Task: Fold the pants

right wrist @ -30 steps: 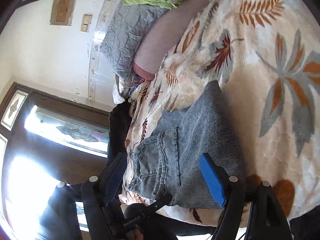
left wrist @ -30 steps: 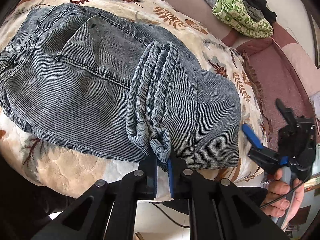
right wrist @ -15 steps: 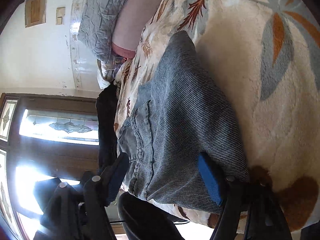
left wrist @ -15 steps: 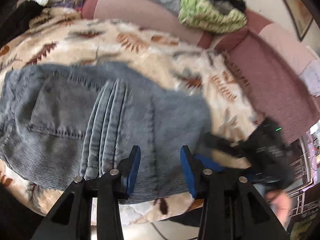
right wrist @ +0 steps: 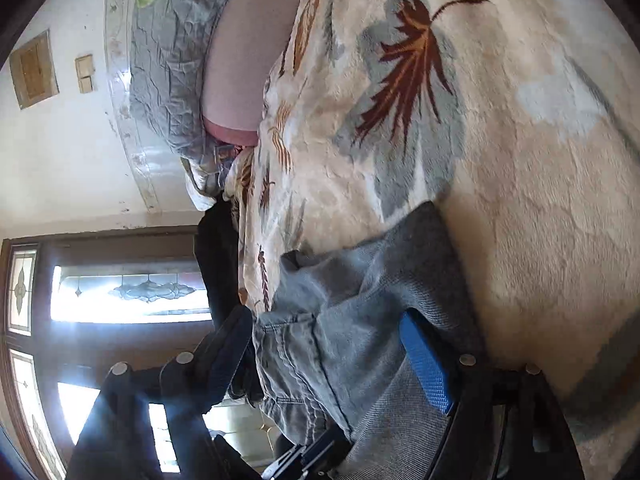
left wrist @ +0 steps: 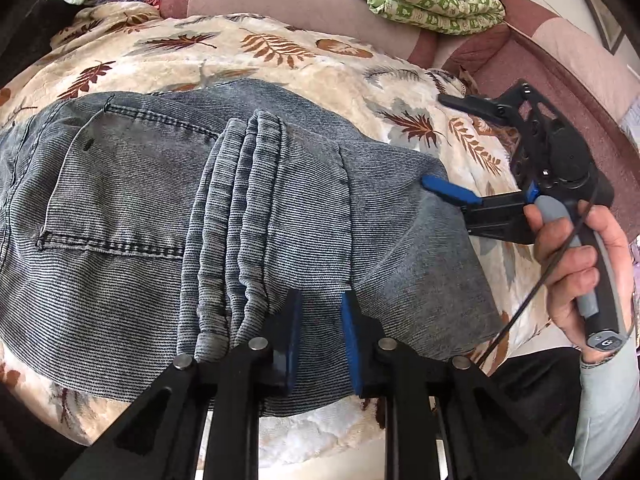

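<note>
The folded denim pants (left wrist: 240, 216) are laid on the leaf-patterned blanket (left wrist: 280, 52) of the bed. The left claw (left wrist: 318, 336) is held just above their near edge, fingers apart. The right claw (left wrist: 452, 148) is spread wide at the pants' right fold, gripping nothing.

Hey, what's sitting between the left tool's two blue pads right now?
In the left wrist view, the left tool stands open over the folded pants, and only flat denim beside the stacked leg hems shows in the gap.
</note>
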`<state>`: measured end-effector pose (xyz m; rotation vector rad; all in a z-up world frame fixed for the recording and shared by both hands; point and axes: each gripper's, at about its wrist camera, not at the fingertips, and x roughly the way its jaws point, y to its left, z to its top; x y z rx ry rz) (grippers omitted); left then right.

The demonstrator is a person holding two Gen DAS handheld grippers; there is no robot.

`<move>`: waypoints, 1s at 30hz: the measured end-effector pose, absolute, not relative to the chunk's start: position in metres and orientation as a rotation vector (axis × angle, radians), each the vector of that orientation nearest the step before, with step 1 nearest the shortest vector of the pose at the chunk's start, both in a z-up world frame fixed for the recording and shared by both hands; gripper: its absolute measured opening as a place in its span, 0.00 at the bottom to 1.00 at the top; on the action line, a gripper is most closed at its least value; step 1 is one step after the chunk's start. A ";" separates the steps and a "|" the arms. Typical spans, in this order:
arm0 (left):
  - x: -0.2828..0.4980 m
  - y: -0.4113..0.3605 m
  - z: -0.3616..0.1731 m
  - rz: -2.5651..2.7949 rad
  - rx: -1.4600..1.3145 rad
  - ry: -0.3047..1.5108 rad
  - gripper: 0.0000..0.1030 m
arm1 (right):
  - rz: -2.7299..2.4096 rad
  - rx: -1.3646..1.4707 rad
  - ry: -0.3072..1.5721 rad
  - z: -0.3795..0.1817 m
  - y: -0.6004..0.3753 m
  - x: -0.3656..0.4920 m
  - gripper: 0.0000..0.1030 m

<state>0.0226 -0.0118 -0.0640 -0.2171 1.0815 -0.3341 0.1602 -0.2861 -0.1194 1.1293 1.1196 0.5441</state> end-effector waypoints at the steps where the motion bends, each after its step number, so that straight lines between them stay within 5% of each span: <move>1: 0.022 -0.011 -0.064 -0.338 -0.214 1.080 0.20 | 0.546 1.128 1.093 -0.111 -0.288 0.157 0.77; 10: 0.023 -0.015 -0.059 -0.345 -0.169 1.076 0.20 | 0.504 1.034 1.125 -0.113 -0.288 0.186 0.78; 16: 0.035 -0.010 -0.028 -0.361 -0.189 1.017 0.50 | 0.528 0.936 1.112 -0.090 -0.295 0.107 0.78; 30: 0.108 -0.060 -0.046 -0.380 -0.189 1.179 0.51 | 0.486 0.924 1.148 -0.132 -0.285 0.023 0.76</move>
